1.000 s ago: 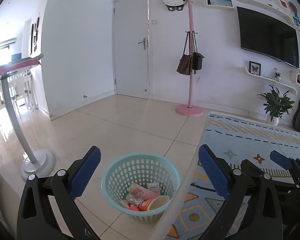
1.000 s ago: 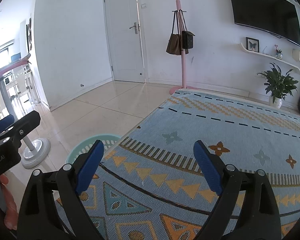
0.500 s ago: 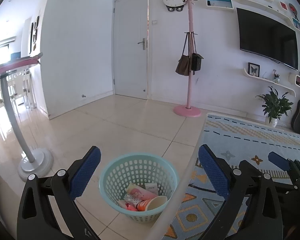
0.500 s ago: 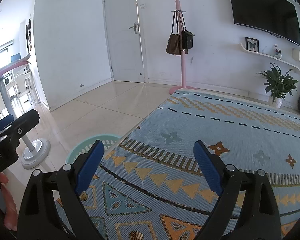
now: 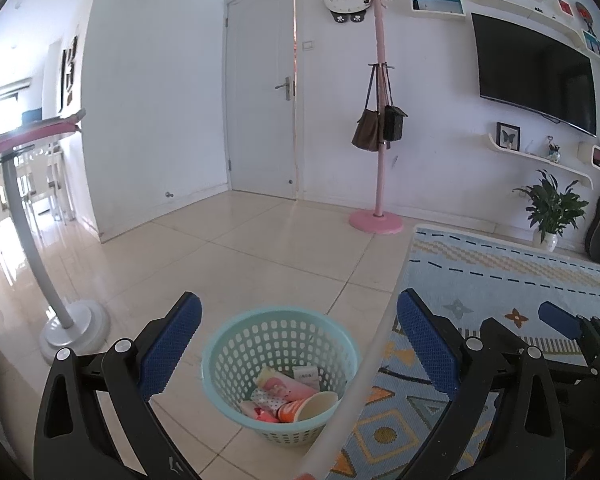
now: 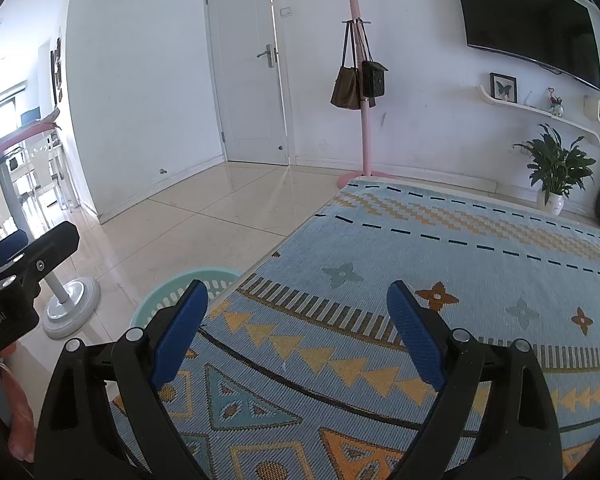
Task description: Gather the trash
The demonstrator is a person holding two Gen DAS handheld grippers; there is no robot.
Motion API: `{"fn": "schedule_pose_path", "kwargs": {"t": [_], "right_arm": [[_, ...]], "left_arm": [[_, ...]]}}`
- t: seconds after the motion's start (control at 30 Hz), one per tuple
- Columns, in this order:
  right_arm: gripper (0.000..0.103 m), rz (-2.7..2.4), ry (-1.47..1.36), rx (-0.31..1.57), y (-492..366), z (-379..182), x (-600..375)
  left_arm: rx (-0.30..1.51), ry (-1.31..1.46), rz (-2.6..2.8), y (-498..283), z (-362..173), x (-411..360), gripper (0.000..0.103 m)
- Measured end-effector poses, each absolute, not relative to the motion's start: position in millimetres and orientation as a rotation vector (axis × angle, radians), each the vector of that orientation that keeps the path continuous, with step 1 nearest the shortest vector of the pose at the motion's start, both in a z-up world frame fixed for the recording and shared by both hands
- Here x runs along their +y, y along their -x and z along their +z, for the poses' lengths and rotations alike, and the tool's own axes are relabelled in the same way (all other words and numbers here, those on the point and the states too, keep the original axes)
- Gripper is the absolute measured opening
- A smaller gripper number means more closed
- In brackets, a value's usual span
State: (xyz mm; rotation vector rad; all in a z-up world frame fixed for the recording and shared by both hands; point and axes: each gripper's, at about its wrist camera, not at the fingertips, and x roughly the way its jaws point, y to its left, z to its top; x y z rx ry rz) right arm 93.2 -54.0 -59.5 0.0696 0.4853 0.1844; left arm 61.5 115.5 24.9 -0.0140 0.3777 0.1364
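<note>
A teal plastic basket (image 5: 236,348) stands on the tiled floor below a glass table's edge (image 5: 360,376). It holds trash: a pink wrapper (image 5: 284,386), a paper cup (image 5: 310,406) and a small white packet. My left gripper (image 5: 298,354) is open and empty, above and in front of the basket. My right gripper (image 6: 298,338) is open and empty, over the patterned rug seen through the glass table. The basket's rim (image 6: 172,292) shows behind its left finger. The right gripper also shows at the right of the left wrist view (image 5: 556,328).
A patterned blue rug (image 6: 460,248) covers the floor to the right. A white round table base (image 5: 76,328) stands left of the basket. A pink coat stand (image 5: 376,216) with bags, a white door, a potted plant (image 5: 552,216) and a guitar are against the far wall.
The left wrist view has drifted slightly, so the basket sits a little lower and left in it. Both grippers stay open and empty. The right view is almost unchanged.
</note>
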Motion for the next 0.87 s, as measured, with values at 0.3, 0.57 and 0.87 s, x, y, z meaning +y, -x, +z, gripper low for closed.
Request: {"fn": "schedule_pose_path", "kwargs": {"t": [0.3, 0.57, 0.87], "right_arm": [[0.087, 0.184, -0.069, 0.487, -94.1, -59.7, -55.1], [0.087, 0.184, -0.072, 0.488, -94.7, -59.3, -55.6], [0.087, 0.185, -0.073, 0.488, -94.8, -59.3, -55.3]], "left_arm": [[0.375, 0.056, 0.184, -61.2, 28.9, 124.7, 0.096], [0.360, 0.058, 0.215, -58.8, 29.3, 129.8, 0.096], [0.380, 0.029, 0.190, -60.4, 29.9, 126.8, 0.096]]}}
